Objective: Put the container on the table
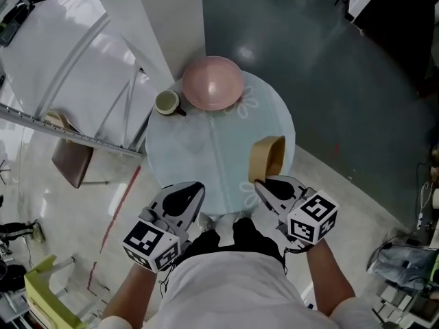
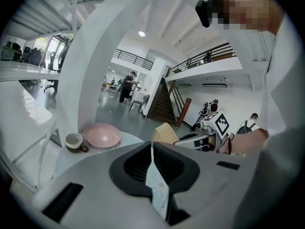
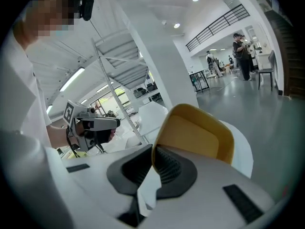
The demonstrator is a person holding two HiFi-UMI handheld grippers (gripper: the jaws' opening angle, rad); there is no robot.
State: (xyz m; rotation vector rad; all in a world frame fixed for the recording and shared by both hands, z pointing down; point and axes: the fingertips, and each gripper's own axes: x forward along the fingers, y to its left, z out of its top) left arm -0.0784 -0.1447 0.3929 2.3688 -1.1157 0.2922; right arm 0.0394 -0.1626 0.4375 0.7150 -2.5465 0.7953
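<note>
- Cup (image 1: 167,102): well ahead of the left gripper (image 1: 192,190) and a bit to its left, upright on the round table (image 1: 289,130).
- Pink bowl (image 1: 212,82): just beside the cup on its right, at the far side of the table. It's ahead of both grippers and approx. btwn their lines.
- Left gripper: at the table's near edge. We see its jaws pressed together w/ just a thin fold of the flowered tablecloth (image 2: 158,190) pinched btwn them.
- The tablecloth runs from that gripper's tips across the whole top, under the cup and bowl.
- Right gripper (image 1: 266,184): also at the near edge, apart from the left one. Its jaws are clamped tight on the near wall of the container (image 1: 267,157), w/ a scrap of white cloth (image 3: 147,190) caught low btwn them too.
- Container: yellow, straight ahead of the right gripper's tips, over the tablecloth near the table's right rim. It looks tipped. We can't tell if its base sits on the table or hangs just off it.
</note>
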